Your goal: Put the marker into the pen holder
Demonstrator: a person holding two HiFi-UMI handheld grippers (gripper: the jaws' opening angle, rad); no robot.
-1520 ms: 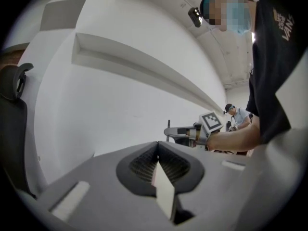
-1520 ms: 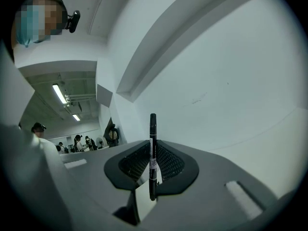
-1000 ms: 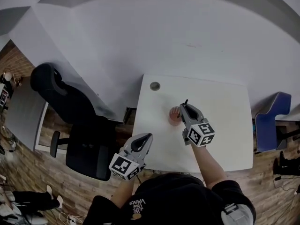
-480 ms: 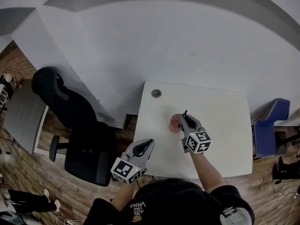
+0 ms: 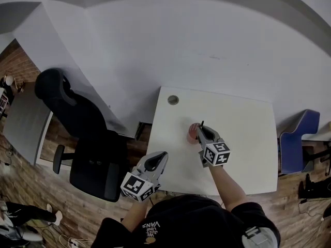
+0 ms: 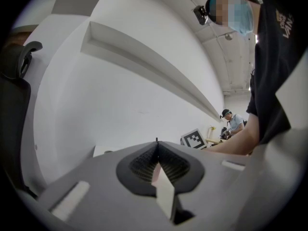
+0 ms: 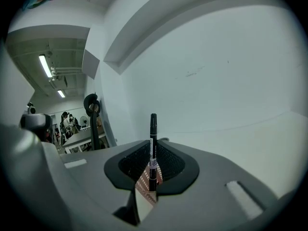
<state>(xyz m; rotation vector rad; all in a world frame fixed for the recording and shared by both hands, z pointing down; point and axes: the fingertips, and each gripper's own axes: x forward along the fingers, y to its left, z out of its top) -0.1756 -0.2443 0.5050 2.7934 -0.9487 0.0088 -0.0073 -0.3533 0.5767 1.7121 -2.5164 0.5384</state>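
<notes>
A black marker (image 7: 153, 148) stands upright between the jaws of my right gripper (image 7: 152, 154), which is shut on it. In the head view its cap (image 5: 201, 123) sticks up past the right gripper (image 5: 201, 132), right beside the reddish pen holder (image 5: 193, 133) on the white table (image 5: 243, 138). The holder's striped wall (image 7: 143, 187) shows just below the marker in the right gripper view. My left gripper (image 5: 163, 155) hangs over the table's front left edge, shut with nothing in it (image 6: 157, 147).
A black office chair (image 5: 83, 138) stands left of the table, and a blue chair (image 5: 296, 138) at its right. A round cable hole (image 5: 173, 100) sits at the table's far left corner. White wall runs behind.
My right gripper has shifted slightly left with the marker, closer over the pen holder. The left gripper has hardly moved.
</notes>
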